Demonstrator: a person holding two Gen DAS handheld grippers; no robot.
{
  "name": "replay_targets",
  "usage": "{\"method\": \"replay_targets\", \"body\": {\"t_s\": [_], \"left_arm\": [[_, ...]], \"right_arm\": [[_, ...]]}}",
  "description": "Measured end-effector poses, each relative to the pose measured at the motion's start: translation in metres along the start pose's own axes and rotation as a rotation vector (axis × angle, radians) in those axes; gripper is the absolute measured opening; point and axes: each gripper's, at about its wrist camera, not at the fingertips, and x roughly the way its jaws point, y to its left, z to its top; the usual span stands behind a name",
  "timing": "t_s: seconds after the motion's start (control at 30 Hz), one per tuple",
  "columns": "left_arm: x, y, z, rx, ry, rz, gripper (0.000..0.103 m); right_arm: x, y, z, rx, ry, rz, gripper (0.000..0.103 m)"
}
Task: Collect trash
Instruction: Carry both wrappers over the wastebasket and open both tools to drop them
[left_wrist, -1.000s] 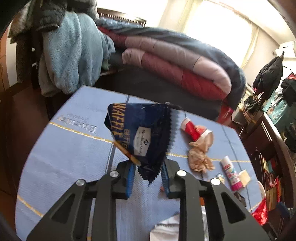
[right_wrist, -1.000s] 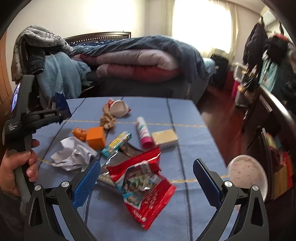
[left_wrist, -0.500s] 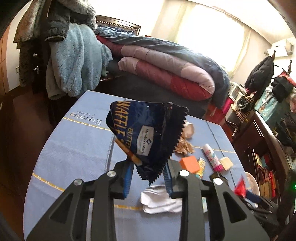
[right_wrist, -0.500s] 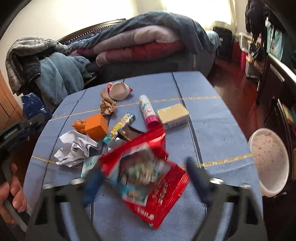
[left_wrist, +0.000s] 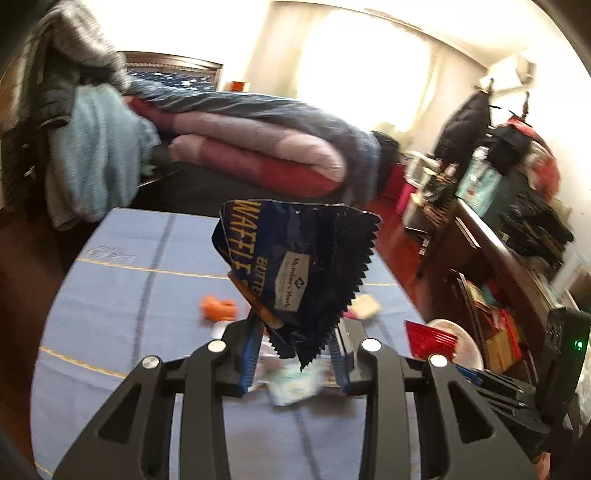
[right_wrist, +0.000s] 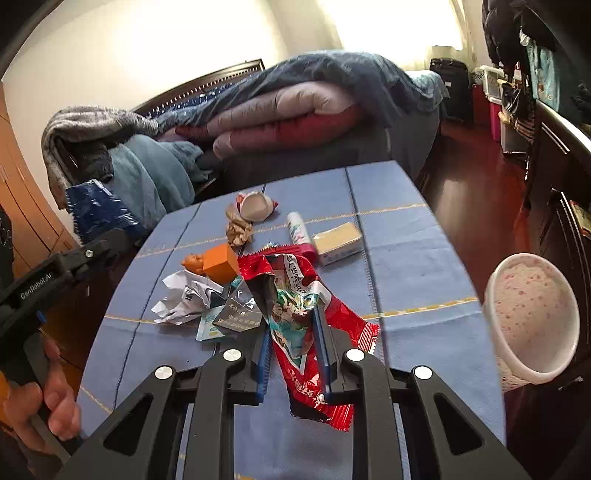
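Red snack wrapper (right_wrist: 295, 314) is now pinched in my right gripper (right_wrist: 293, 354), which gaped a second ago, while my left gripper (left_wrist: 295, 350) keeps clamping the blue waffle bag (left_wrist: 295, 273), so both can go to the white bin (right_wrist: 532, 317) at right.

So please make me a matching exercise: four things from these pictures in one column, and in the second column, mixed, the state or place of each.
Things:
1. blue waffle wrapper
2. red snack bag
3. white bin
4. orange block

States or places:
a. stands beside the table's right edge
b. pinched in the right gripper
c. rests on the table near the crumpled white paper
d. held up above the table by the left gripper

Pairs: 1-d, 2-b, 3-a, 4-c.
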Motion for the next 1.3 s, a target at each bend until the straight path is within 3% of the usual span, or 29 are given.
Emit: {"method": "replay_targets", "body": {"t_s": [0.3, 0.57, 0.73, 1.0, 1.1, 1.23, 1.3], "left_arm": [[0.021, -0.111, -0.008, 0.156, 0.045, -0.194, 0.034], [0.079, -0.218, -0.023, 0.296, 0.137, -0.349, 0.034], [0.13, -0.27, -0.036, 0.351, 0.225, -0.41, 0.034], [0.223, -0.335, -0.061, 0.418, 0.338, -0.42, 0.036], [0.243, -0.347, -0.068, 0.431, 0.371, -0.438, 0.043], [0.253, -0.349, -0.065, 0.407, 0.365, -0.452, 0.071], [0.25, -0.346, -0.059, 0.395, 0.339, -0.451, 0.08]], "right_arm": [[-0.056, -0.068, -0.007, 0.108, -0.076, -0.115, 0.021], [-0.083, -0.154, -0.013, 0.25, -0.119, -0.27, 0.021], [-0.073, -0.207, -0.016, 0.312, -0.101, -0.361, 0.021], [-0.045, -0.278, -0.023, 0.439, -0.076, -0.338, 0.021], [-0.04, -0.296, -0.022, 0.46, -0.096, -0.338, 0.021], [-0.031, -0.312, -0.02, 0.461, -0.125, -0.339, 0.032], [-0.027, -0.316, -0.018, 0.461, -0.126, -0.349, 0.039]]}}
